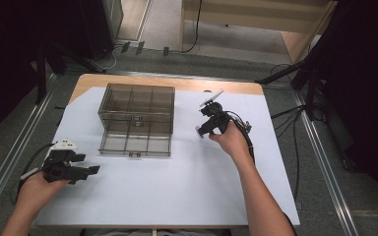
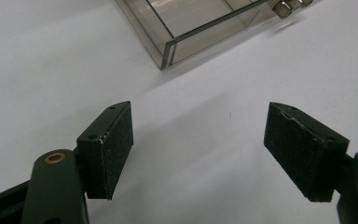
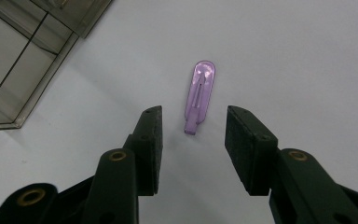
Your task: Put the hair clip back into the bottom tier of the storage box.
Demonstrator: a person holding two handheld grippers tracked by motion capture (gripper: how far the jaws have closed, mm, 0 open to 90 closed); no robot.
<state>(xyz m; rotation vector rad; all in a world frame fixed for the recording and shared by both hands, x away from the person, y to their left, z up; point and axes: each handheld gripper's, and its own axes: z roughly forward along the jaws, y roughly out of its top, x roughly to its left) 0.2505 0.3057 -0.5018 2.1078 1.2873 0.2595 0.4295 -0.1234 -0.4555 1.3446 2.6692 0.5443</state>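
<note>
Purple clip [image 3: 199,95] flat on white sheet [image 1: 177,182], right gripper [image 3: 193,140] jaws apart around its near end

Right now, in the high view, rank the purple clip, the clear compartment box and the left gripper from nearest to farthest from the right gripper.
1. Purple clip: on the white sheet just ahead of the right gripper, its jaws open.
2. Clear compartment box: to the clip's left, mid-table.
3. Left gripper: near the table's front-left corner.

Overhead forward-down; two close (tong-mounted) views
</note>
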